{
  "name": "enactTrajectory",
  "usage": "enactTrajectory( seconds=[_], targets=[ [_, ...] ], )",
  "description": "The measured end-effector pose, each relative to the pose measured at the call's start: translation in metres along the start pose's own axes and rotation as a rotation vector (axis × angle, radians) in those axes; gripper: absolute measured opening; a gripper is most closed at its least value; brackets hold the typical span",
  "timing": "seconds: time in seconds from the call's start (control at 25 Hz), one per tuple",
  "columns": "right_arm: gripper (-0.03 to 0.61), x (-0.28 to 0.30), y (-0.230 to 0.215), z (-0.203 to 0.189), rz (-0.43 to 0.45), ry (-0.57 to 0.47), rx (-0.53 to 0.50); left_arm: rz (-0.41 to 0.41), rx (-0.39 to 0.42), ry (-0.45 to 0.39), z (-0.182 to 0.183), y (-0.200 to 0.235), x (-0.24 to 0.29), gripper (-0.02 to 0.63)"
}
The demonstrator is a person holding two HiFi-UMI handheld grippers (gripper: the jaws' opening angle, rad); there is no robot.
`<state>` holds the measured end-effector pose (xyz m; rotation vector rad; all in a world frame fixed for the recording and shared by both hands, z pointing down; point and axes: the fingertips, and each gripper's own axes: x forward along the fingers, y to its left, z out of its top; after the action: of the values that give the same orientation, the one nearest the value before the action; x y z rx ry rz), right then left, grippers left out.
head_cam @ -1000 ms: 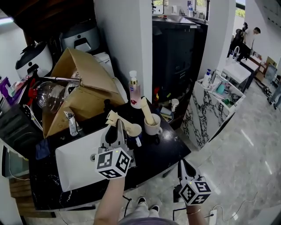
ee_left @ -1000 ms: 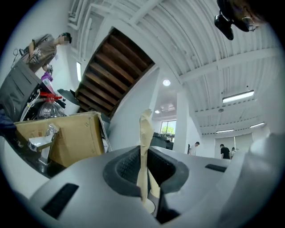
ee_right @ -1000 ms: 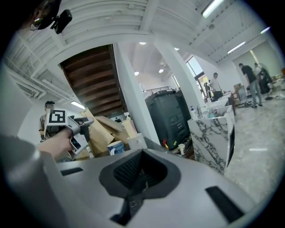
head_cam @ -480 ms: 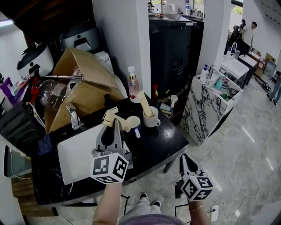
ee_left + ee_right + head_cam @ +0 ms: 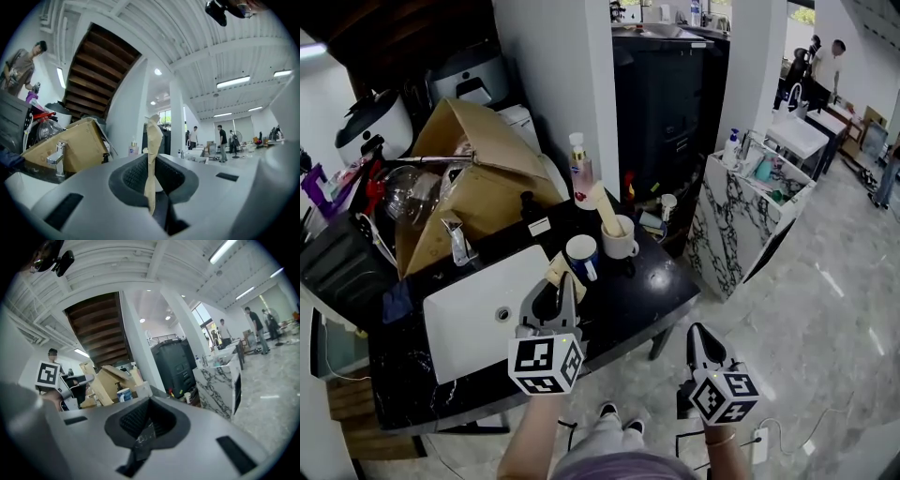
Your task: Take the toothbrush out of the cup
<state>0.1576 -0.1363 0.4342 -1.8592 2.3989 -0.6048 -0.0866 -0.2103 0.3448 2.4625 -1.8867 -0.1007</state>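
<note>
Black counter [image 5: 649, 302] is filling the scene below, and nearest, well right of the blue cup [image 5: 581, 253], the right gripper [image 5: 700, 336] is hanging closed and empty. The left gripper [image 5: 558, 286] is clamping the pale toothbrush [image 5: 569, 272], which is standing upright just before that cup and looks clear of it.

Bright, even: daylight plus ceiling strip lights [image 5: 239, 82]. Mild glare on polished floor [image 5: 834, 281]. Gripper views heavy fisheye, black corners; left gripper [image 5: 151, 164] body soft up close. Staircase underside [image 5: 93, 70] dim. Head view sharp.
</note>
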Motion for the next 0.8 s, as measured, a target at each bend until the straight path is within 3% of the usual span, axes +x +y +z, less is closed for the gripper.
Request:
enactTrajectory(
  seconds=[0.52, 0.8],
  targets=[
    [0.003, -0.021, -0.022, -0.006, -0.078, 0.001, 0.021, -0.173, 0.184, 0.339, -0.071, -0.055, 0.049, 0.029],
    [0.003, -0.034, -0.048, -0.007, -0.164, -0.016, 0.057, -0.306, 0.395, 0.426, -0.097, -0.104, 0.088, 0.029]
  ],
)
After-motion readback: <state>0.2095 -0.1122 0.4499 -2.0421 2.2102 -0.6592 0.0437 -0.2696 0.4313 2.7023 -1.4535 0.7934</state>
